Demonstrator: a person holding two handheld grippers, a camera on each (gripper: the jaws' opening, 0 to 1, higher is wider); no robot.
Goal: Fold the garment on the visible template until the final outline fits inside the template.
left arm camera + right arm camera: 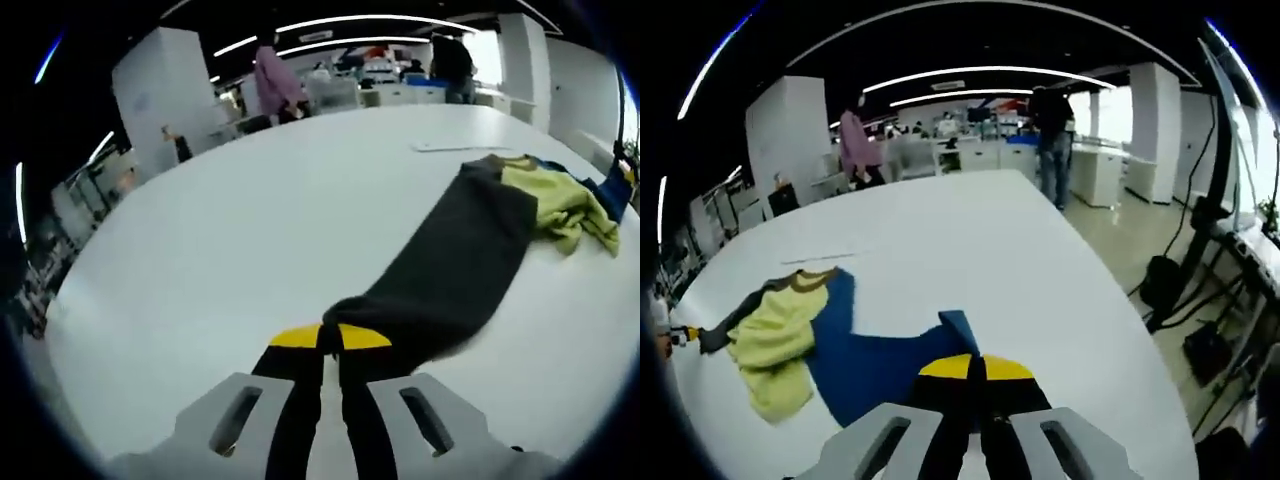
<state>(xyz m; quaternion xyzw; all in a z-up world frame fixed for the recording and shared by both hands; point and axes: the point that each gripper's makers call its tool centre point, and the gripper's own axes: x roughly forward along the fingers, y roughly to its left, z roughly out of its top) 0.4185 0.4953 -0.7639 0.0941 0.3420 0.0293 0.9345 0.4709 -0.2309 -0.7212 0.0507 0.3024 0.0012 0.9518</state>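
Observation:
A garment in three colours lies bunched on the white table [250,230]. Its dark grey sleeve [450,270] runs from the yellow-green middle [560,205] down to my left gripper [330,338], whose yellow-tipped jaws are shut on the sleeve's end. A bit of blue [612,195] shows behind the yellow-green part. In the right gripper view the blue part [870,365] stretches from the crumpled yellow-green cloth [775,340] to my right gripper [975,368], which is shut on its corner. A thin pale flat sheet [820,258] lies on the table beyond the garment.
The table's right edge [1110,300] drops to a floor with black stands and cables [1170,280]. People [1052,130] stand among desks at the far end, beside a white pillar [165,85]. Wide bare tabletop lies left of the garment [200,260].

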